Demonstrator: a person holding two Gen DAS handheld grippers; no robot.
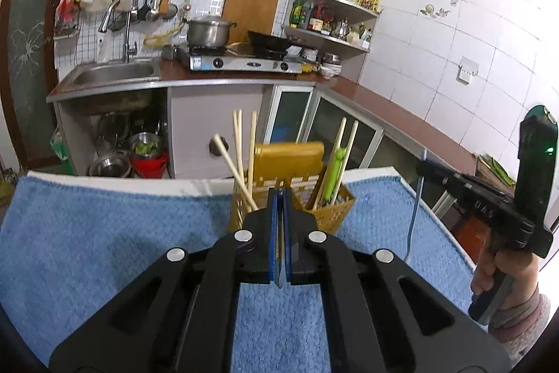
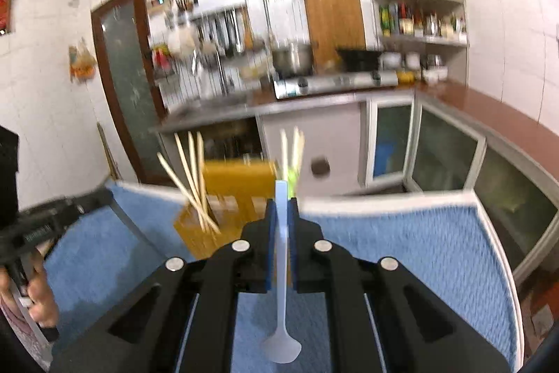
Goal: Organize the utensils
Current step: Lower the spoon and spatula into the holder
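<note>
My left gripper is shut on a thin grey utensil, seen edge-on between the blue pads; what kind it is I cannot tell. Just beyond it a yellow slotted utensil holder stands on the blue towel, with wooden chopsticks and a green-handled piece inside. My right gripper is shut on a pale blue spoon, handle up and bowl hanging down. In the left wrist view, the right gripper hovers right of the holder with the spoon dangling.
The towel covers a white-edged table. Beyond it run a counter with a sink, a stove with a pot and a wok, and a corner shelf of bottles. A person's hand holds the right gripper.
</note>
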